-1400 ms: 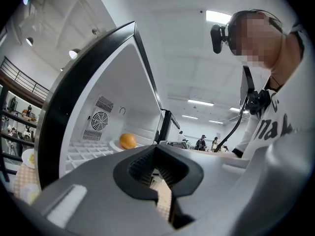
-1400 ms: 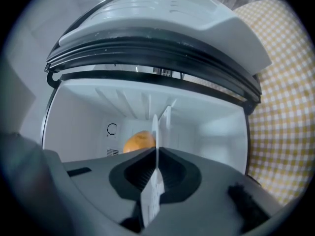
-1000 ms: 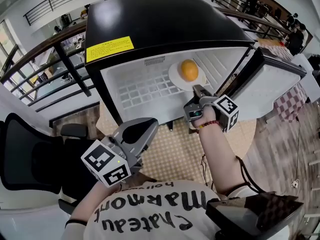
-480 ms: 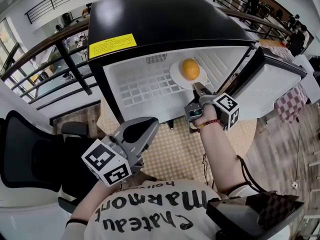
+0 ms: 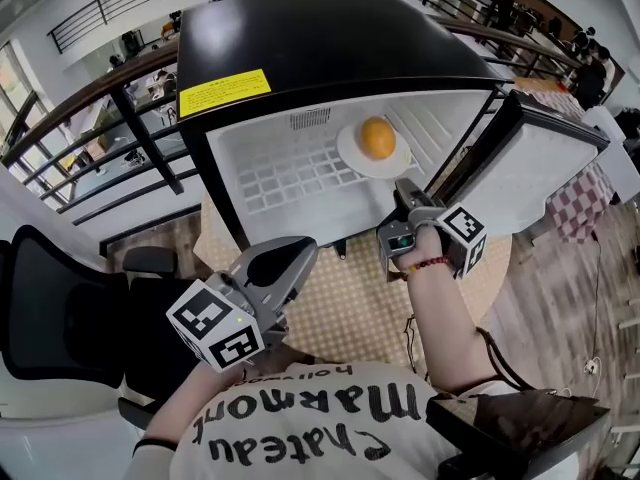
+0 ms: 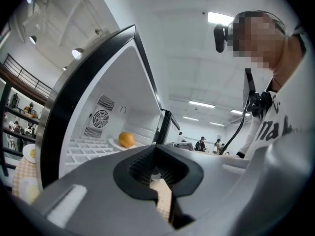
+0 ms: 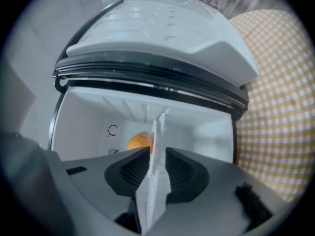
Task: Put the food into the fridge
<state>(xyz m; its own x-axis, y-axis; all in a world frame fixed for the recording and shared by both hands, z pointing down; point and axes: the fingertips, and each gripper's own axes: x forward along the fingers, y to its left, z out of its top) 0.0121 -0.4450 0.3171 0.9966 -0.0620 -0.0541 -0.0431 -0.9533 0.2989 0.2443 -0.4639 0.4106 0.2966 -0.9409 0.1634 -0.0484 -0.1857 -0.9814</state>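
Orange [image 5: 378, 137] sits on a white plate [image 5: 350, 154] inside the open fridge [image 5: 330, 48], on its shelf [image 5: 285, 183]. Right gripper [image 5: 404, 186] is at the fridge's opening, jaws closing with the shelf edge between them, not pinched. Left gripper [image 5: 300, 253] is below the fridge front, jaws together, empty.
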